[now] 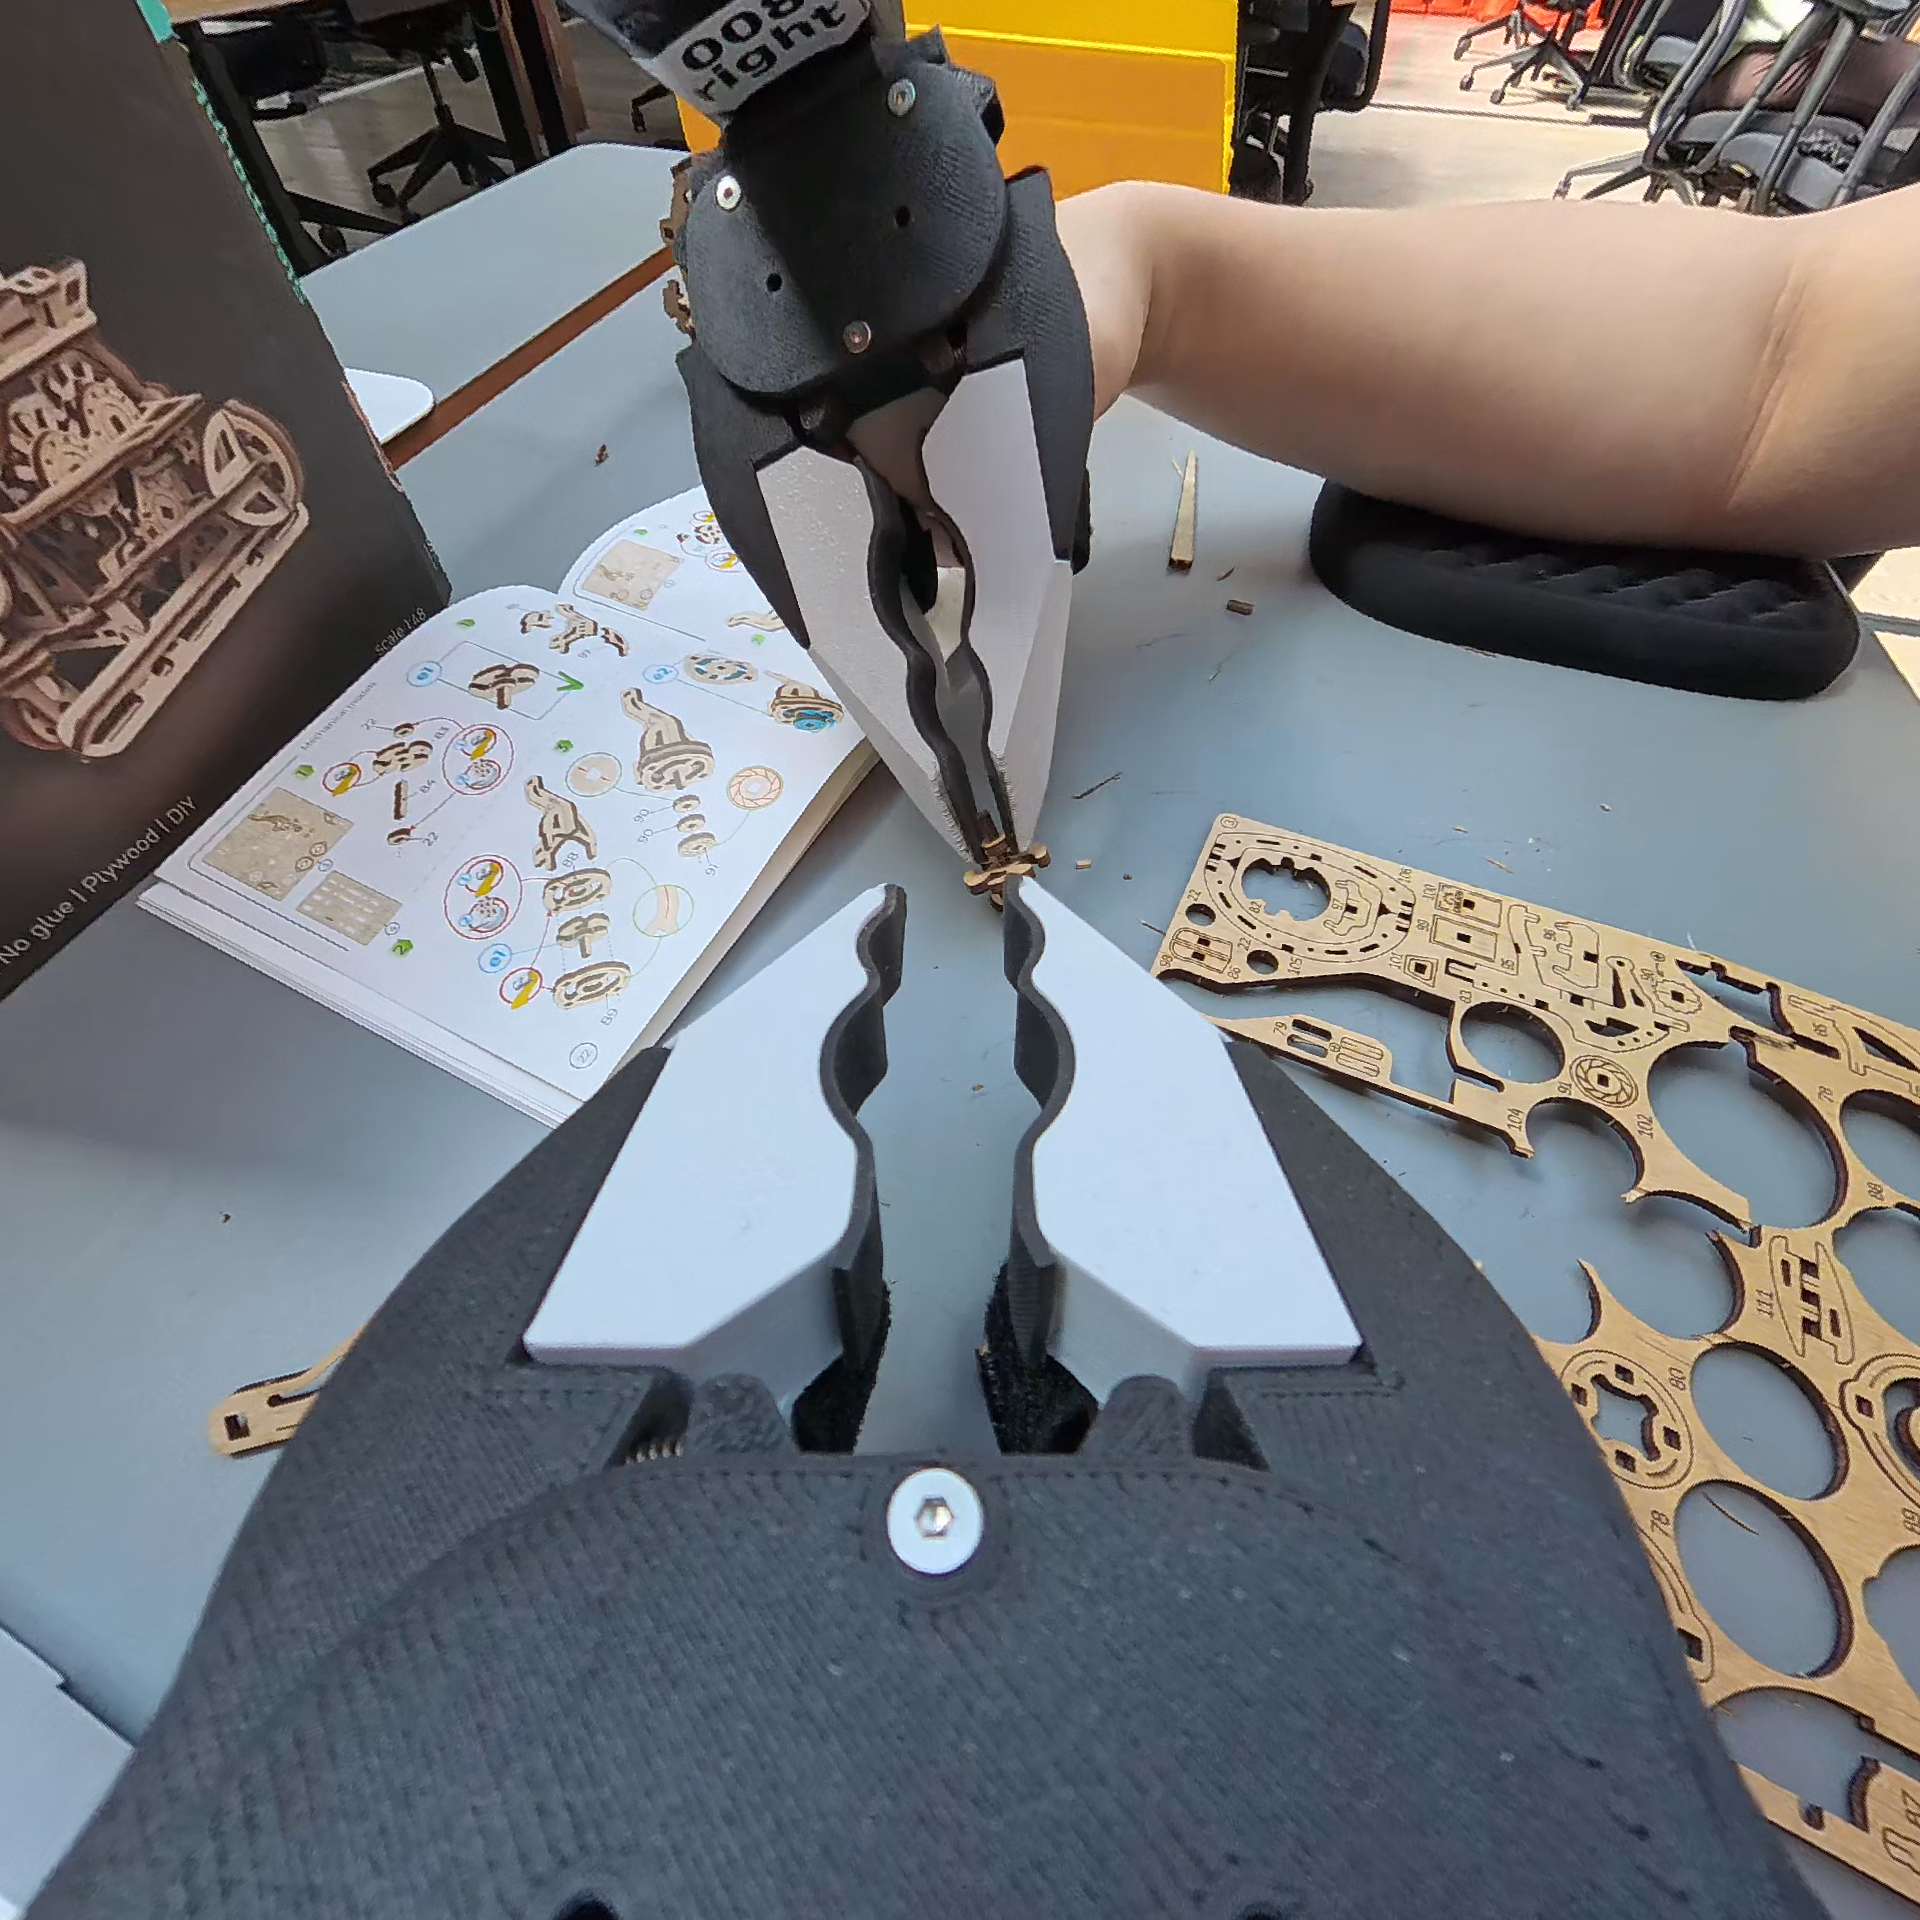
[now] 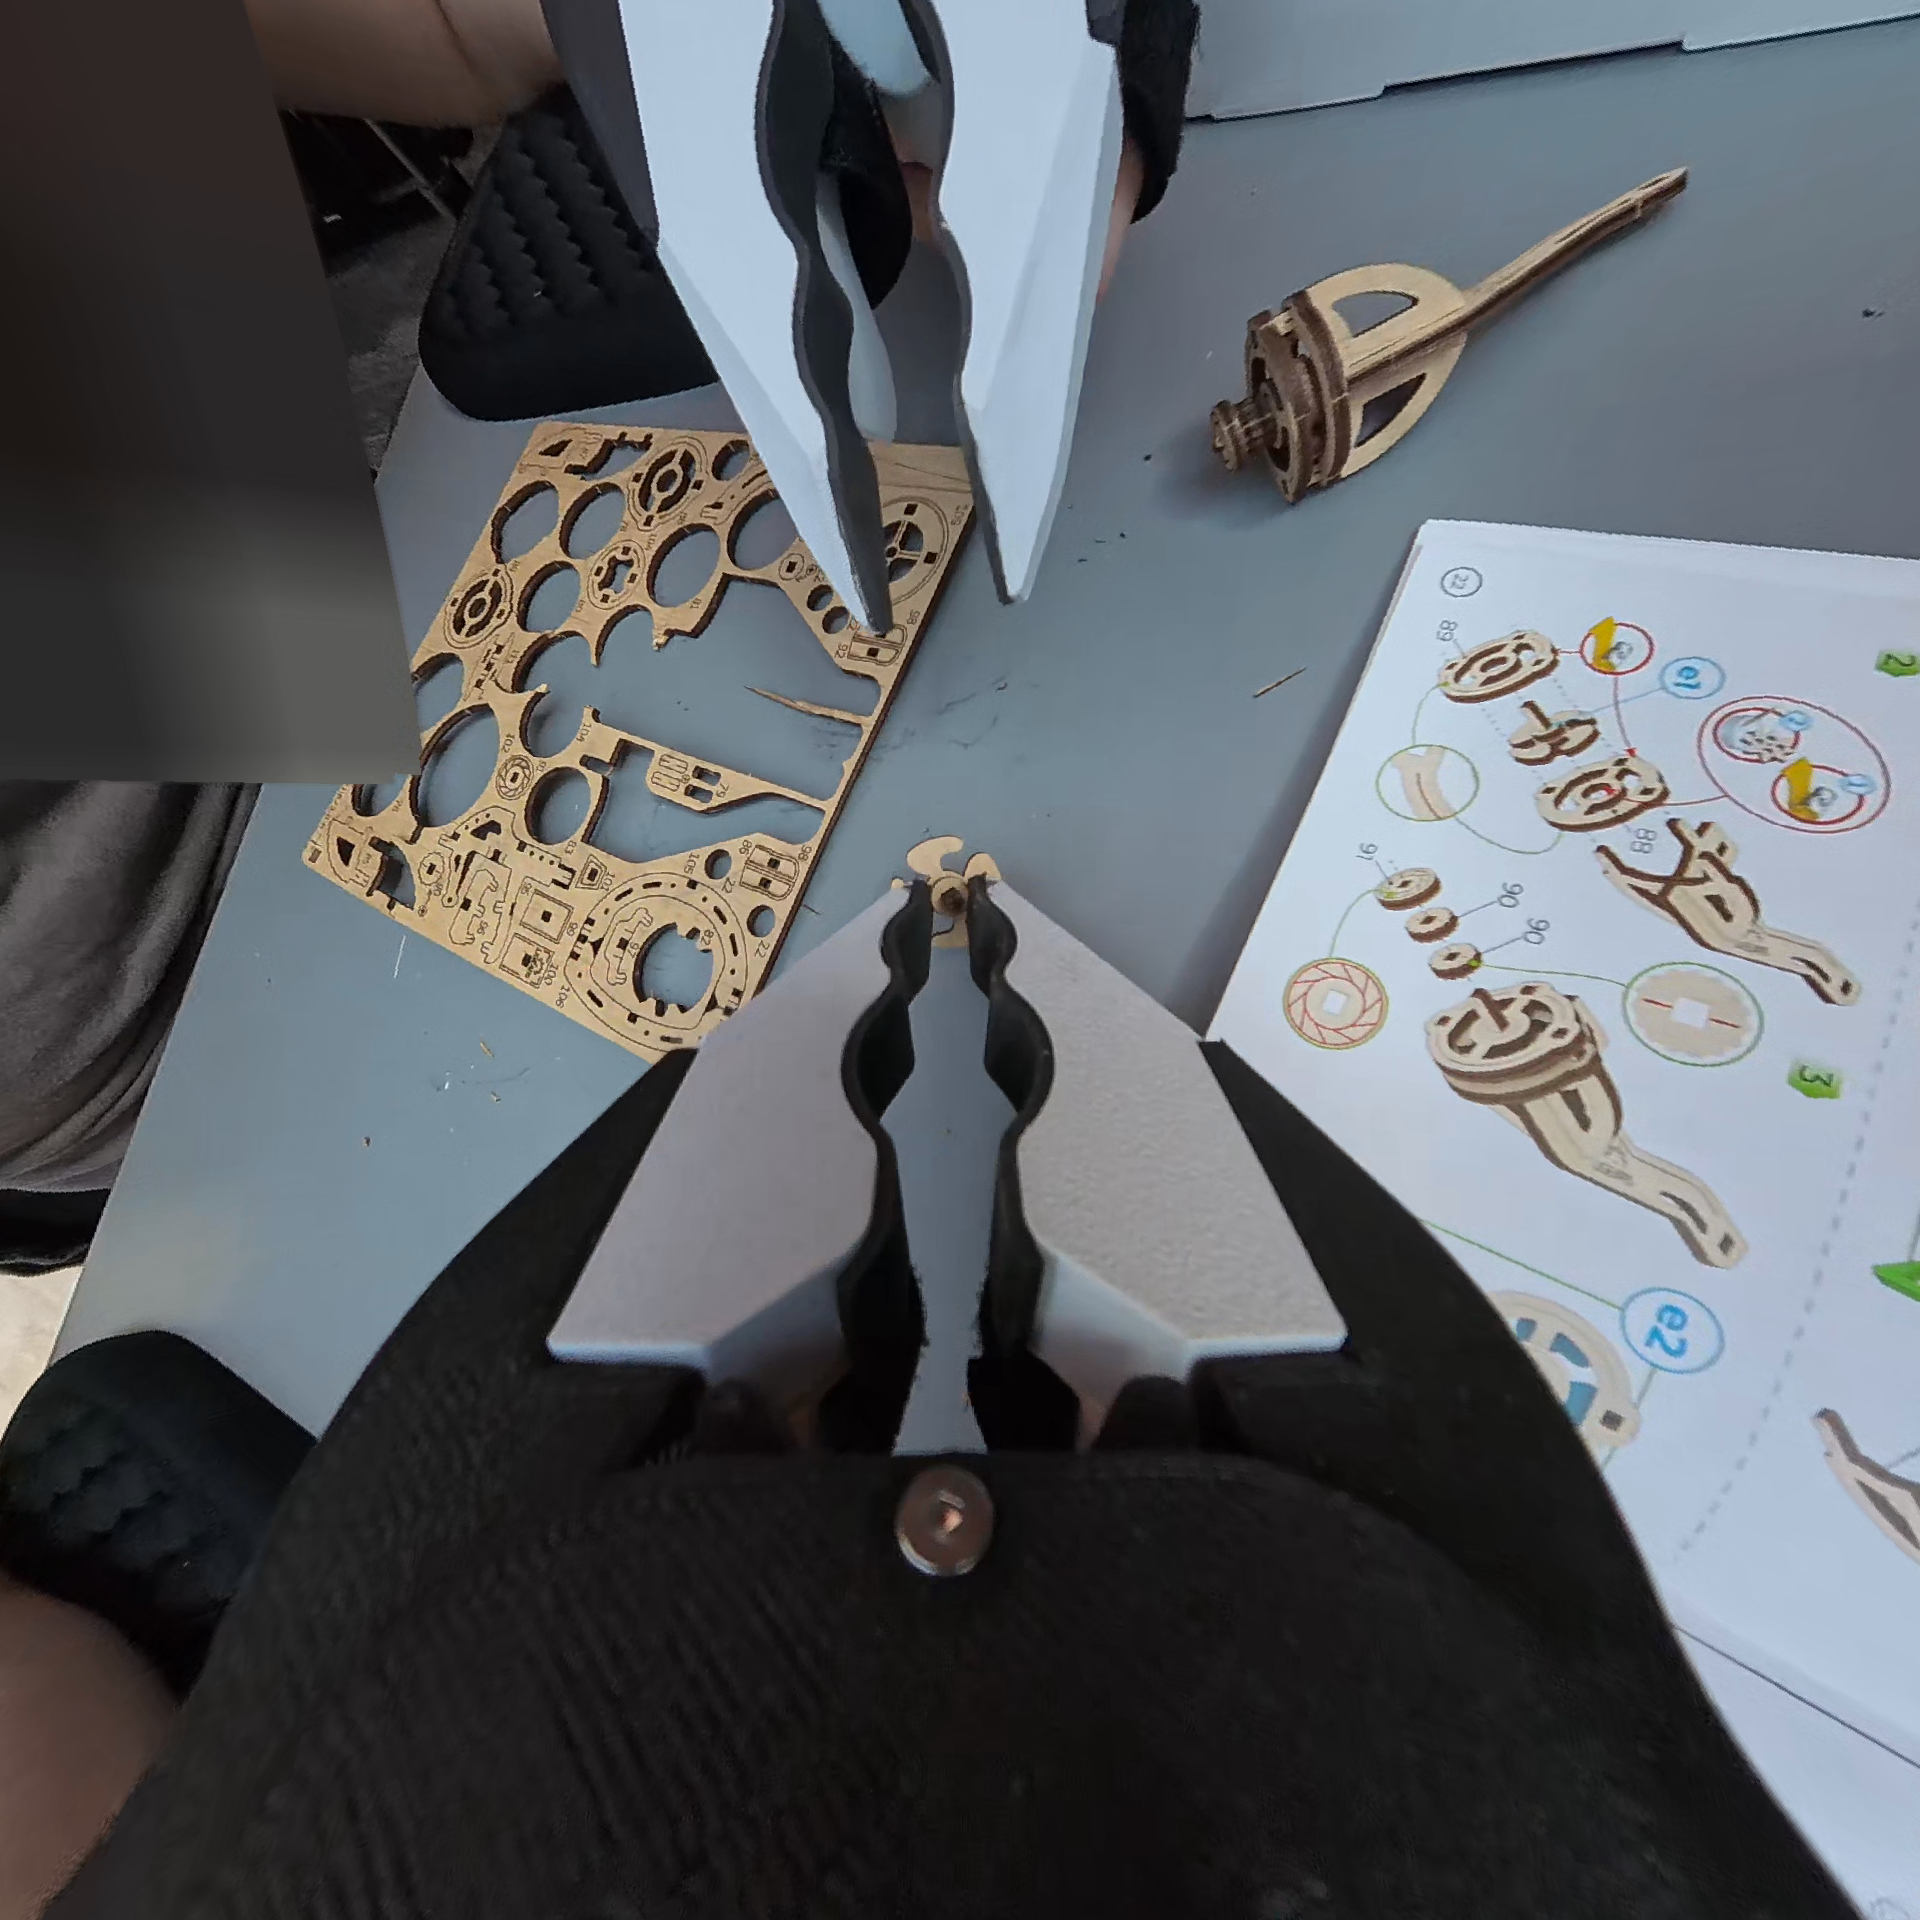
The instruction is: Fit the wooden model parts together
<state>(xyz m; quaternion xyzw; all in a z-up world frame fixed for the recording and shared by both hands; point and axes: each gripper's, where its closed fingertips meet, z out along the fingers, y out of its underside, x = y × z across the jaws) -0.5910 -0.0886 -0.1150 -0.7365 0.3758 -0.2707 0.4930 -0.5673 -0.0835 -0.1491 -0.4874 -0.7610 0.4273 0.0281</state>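
My right gripper [image 2: 948, 896] is shut on a small wooden model part [image 2: 938, 864], a toothed, clover-like piece held at the fingertips just above the grey table [image 2: 1091, 748]. In the left wrist view the right gripper [image 1: 987, 831] comes down from above with the part [image 1: 1003, 862] in its tips. My left gripper [image 1: 958, 899] is open and empty, its tips right below and on either side of the part. In the right wrist view the left gripper [image 2: 945, 608] hangs open a short way beyond the part.
A laser-cut plywood sheet [image 1: 1558, 1049] [image 2: 623, 727] lies flat beside the grippers. An open instruction booklet [image 1: 499, 821] [image 2: 1621, 935] lies on the other side. An assembled wooden piece with a handle [image 2: 1340, 384], the kit box [image 1: 135, 468], a black wrist pad [image 1: 1579, 613] and a forearm [image 1: 1455, 343] are nearby. Tip to tip, the grippers are about 5 cm apart.
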